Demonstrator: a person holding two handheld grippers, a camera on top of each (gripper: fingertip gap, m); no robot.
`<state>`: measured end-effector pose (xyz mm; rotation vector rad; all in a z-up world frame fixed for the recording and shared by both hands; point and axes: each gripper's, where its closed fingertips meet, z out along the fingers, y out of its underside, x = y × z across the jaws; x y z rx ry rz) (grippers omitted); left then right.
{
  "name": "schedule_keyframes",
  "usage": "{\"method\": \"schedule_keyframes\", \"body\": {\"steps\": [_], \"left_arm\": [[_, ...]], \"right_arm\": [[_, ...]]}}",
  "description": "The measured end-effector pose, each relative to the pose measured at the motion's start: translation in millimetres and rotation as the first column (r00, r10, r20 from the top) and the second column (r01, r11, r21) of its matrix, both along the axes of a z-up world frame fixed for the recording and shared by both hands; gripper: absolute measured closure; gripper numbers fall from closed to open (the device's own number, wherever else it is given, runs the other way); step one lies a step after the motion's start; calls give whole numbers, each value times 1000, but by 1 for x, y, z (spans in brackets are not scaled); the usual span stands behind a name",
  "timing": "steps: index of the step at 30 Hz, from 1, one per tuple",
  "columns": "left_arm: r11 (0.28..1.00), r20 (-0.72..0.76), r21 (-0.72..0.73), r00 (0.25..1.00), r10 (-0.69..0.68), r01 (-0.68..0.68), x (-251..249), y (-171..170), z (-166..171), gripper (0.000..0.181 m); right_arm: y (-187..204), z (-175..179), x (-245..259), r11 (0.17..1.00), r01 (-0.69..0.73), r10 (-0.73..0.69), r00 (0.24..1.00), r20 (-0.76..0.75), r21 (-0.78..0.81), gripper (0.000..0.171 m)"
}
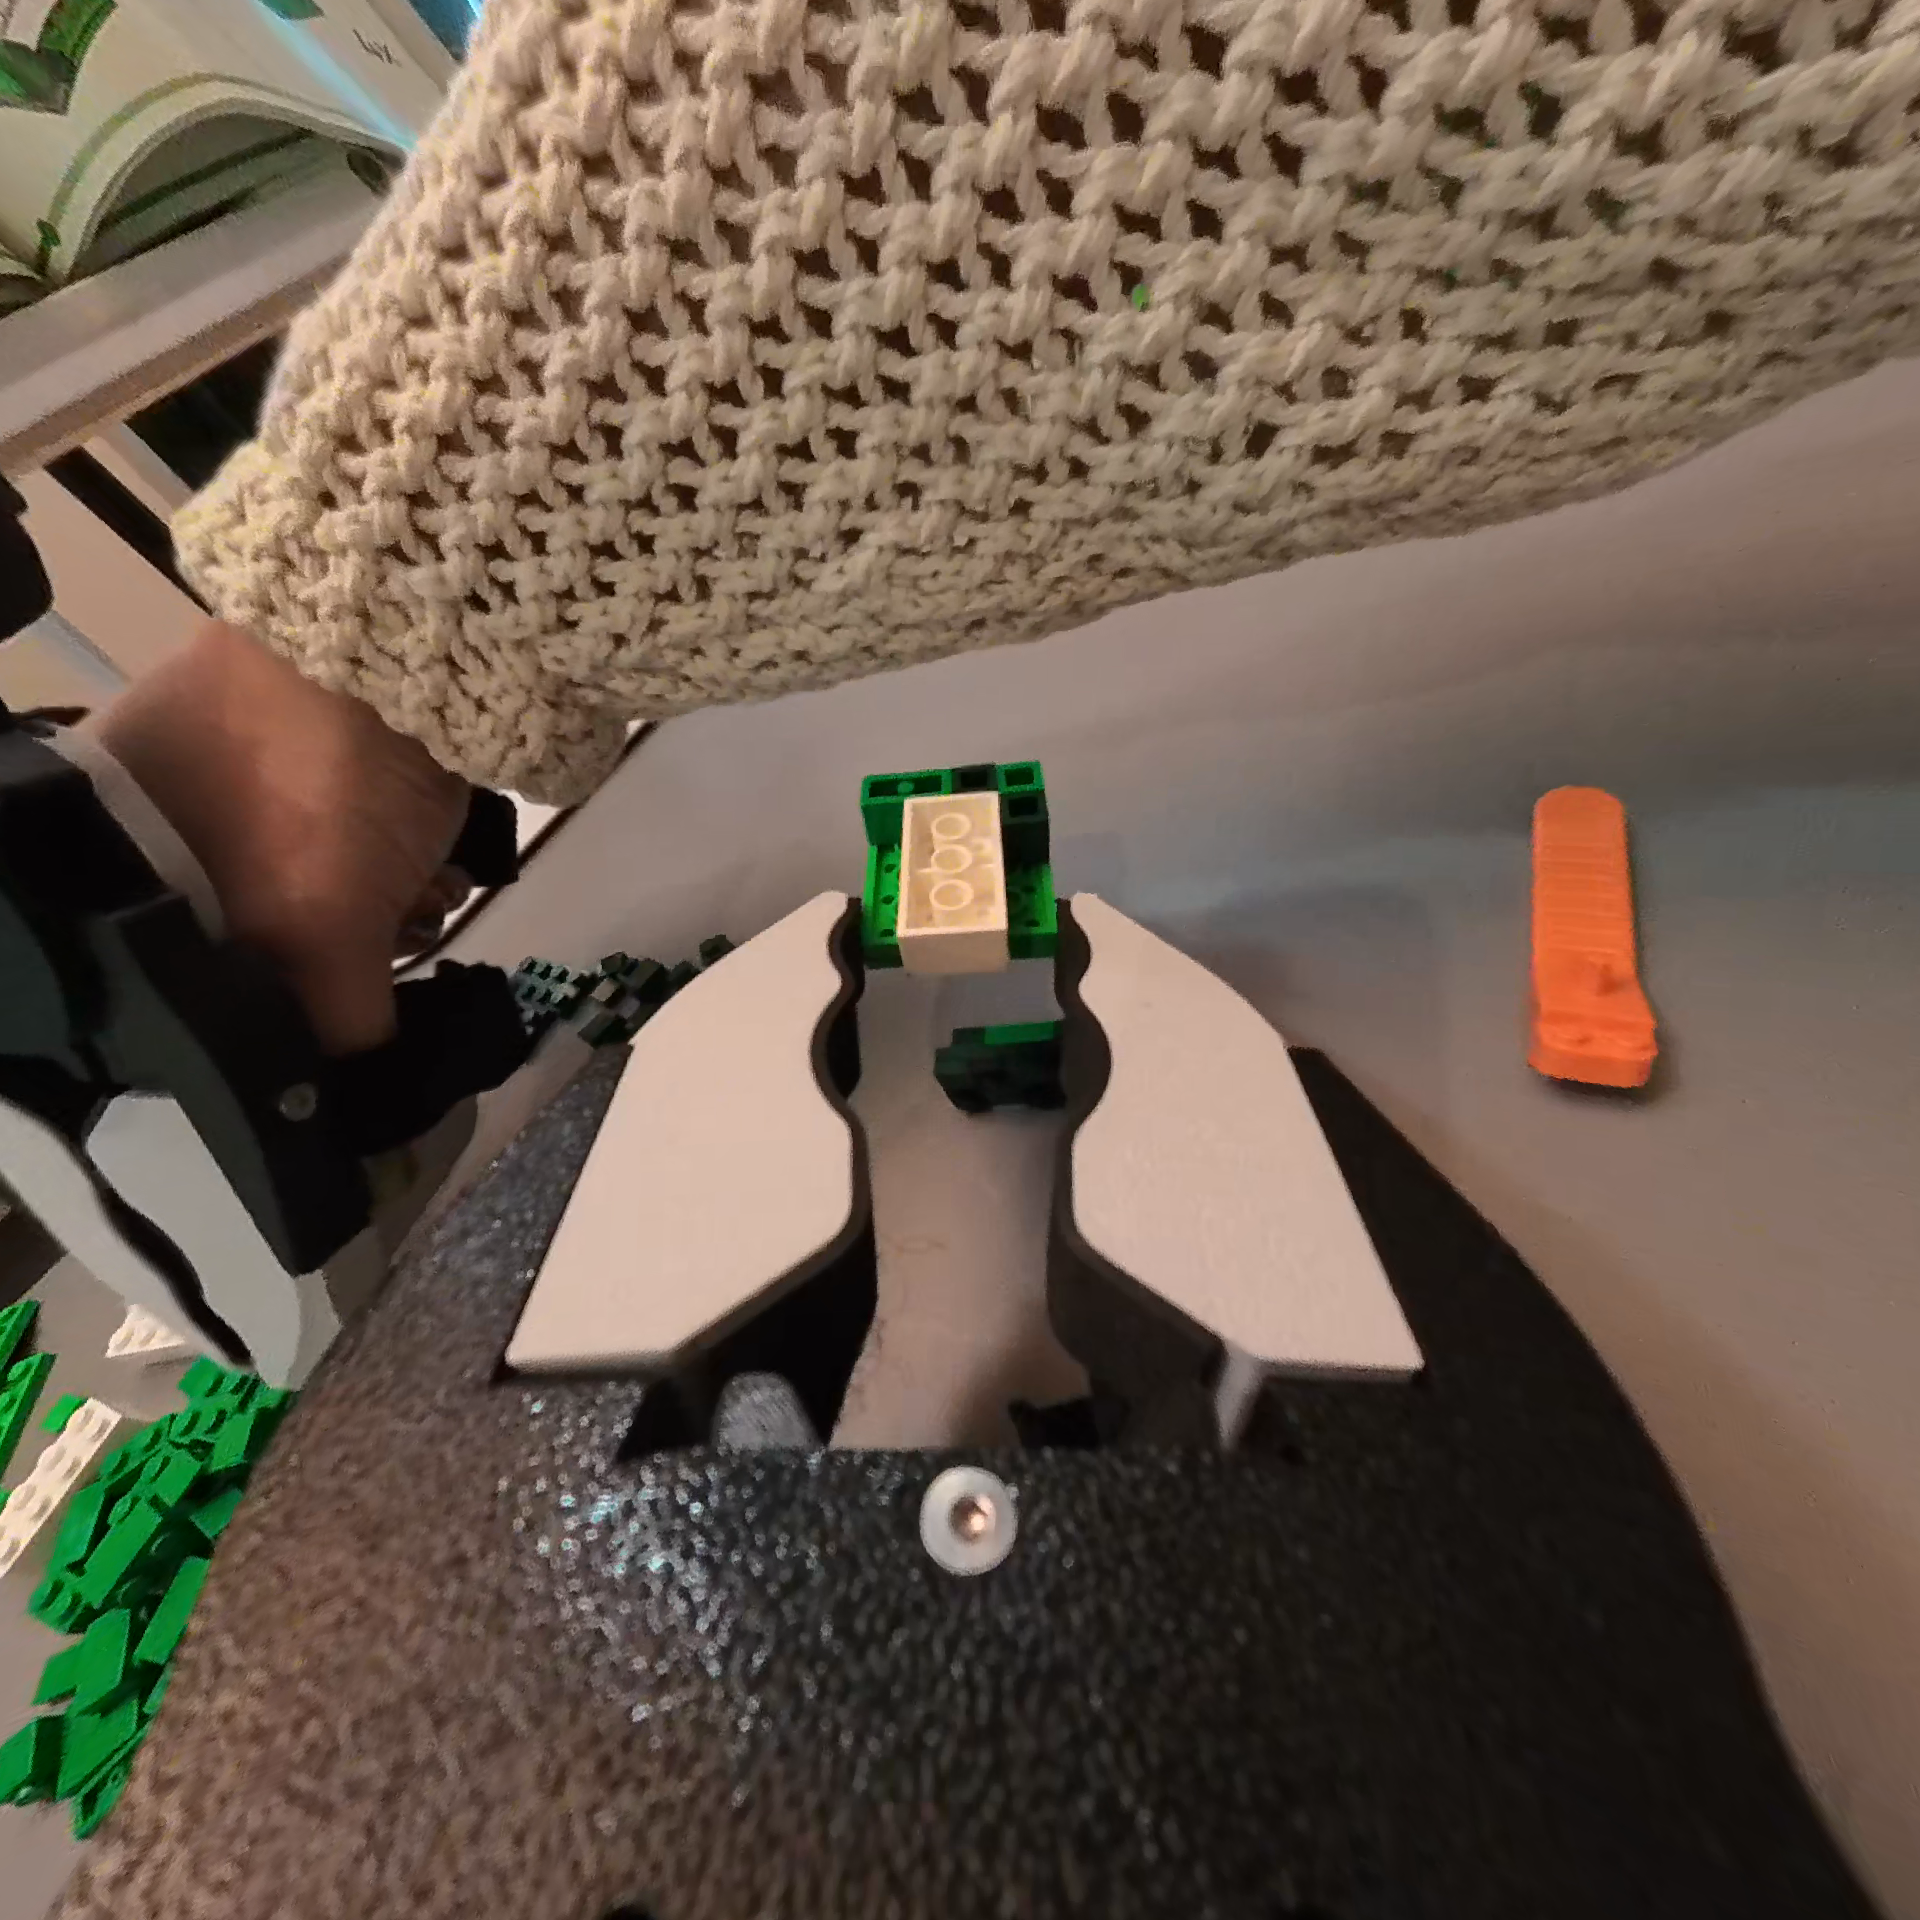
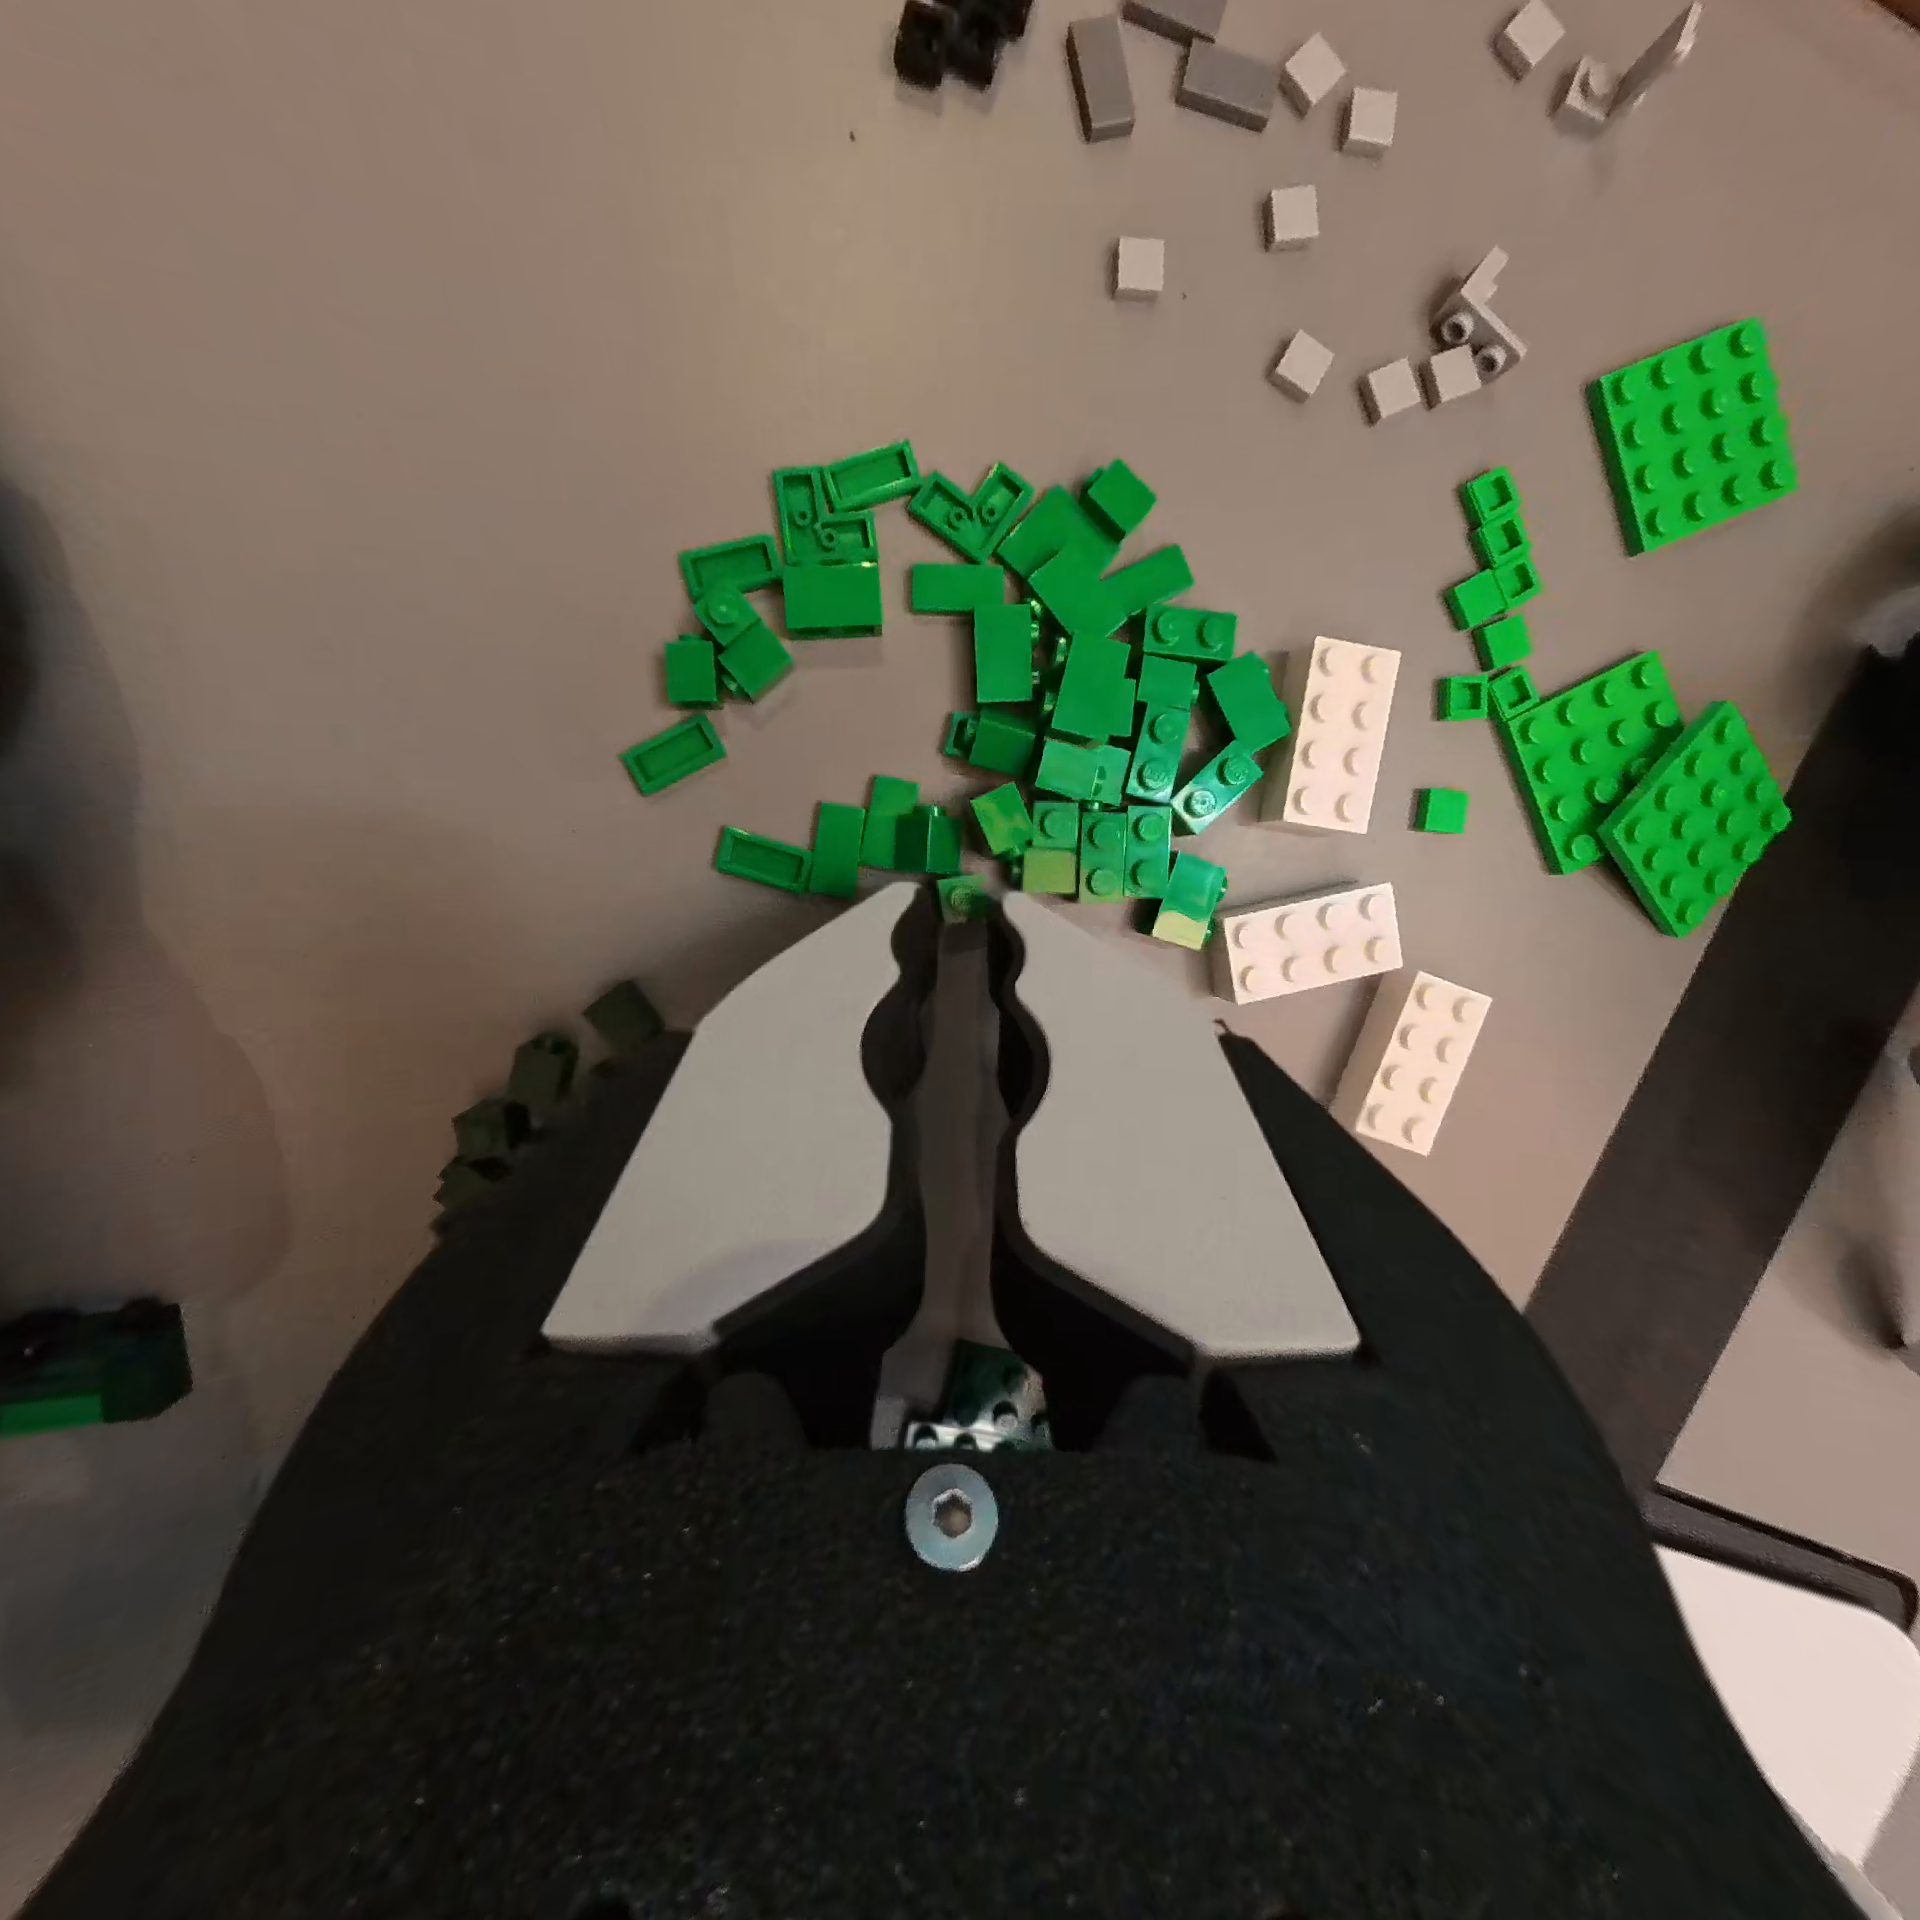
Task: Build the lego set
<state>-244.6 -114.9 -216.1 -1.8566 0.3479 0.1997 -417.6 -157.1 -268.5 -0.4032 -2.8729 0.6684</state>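
Note:
In the left wrist view my left gripper (image 1: pixel 961 935) is shut on a green and white brick assembly (image 1: pixel 951 873), held above the grey table, underside up, with a white brick in its middle. A small dark green piece (image 1: pixel 1003 1060) lies on the table under it. In the right wrist view my right gripper (image 2: pixel 961 902) is nearly closed on a small green brick (image 2: pixel 961 896) at its fingertips, at the near edge of a pile of loose green bricks (image 2: pixel 1081 686). The right gripper also shows at the left in the left wrist view (image 1: pixel 187 1195), held by a hand.
An orange brick separator (image 1: pixel 1590 935) lies right of the left gripper. White bricks (image 2: pixel 1335 732), green plates (image 2: pixel 1694 436) and grey pieces (image 2: pixel 1226 78) lie beyond and right of the pile. Dark green pieces (image 2: pixel 540 1081) lie at the left. A knitted sleeve (image 1: pixel 1039 312) crosses above. An open booklet (image 1: pixel 156 135) lies at the back left. My hands' fingertips stand some 20 centimeters from each other. About 10 centimeters separates my left fingertips from the orange brick separator (image 1: pixel 1590 935).

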Motion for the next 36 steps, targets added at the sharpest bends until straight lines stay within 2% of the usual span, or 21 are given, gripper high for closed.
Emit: {"method": "schedule_keyframes", "body": {"steps": [3, 7, 11, 14, 20, 25, 29, 36], "left_arm": [[1000, 6, 11, 1000, 5, -5, -1, -1, 2, 147], [999, 18, 16, 999, 36, -36, -7, -2, 3, 147], [998, 44, 33, 997, 60, -62, -11, -2, 6, 147], [996, 53, 39, 996, 74, -76, -14, -3, 7, 147], [997, 20, 8, 997, 78, -78, -13, -1, 2, 147], [998, 11, -2, 997, 70, -70, -11, -1, 0, 147], [998, 11, -5, 998, 66, -66, -10, -1, 0, 147], [999, -18, -24, 999, 42, -42, -4, -2, -4, 147]], "right_arm": [[3, 4, 0, 1000, -5, 5, 999, -36, 12, 163], [11, 26, 18, 1000, 2, -4, 995, -95, -14, 163], [35, 58, 59, 996, 53, -64, 982, -176, -70, 163], [65, 69, 103, 987, 136, -150, 972, -182, -87, 163], [96, 59, 192, 956, 275, -288, 945, -153, -100, 163], [107, 26, 244, 939, 341, -337, 939, -70, 43, 163], [110, 11, 260, 927, 362, -359, 932, -55, 94, 163], [112, 6, 266, 881, 474, -470, 876, -110, 9, 149]]}}
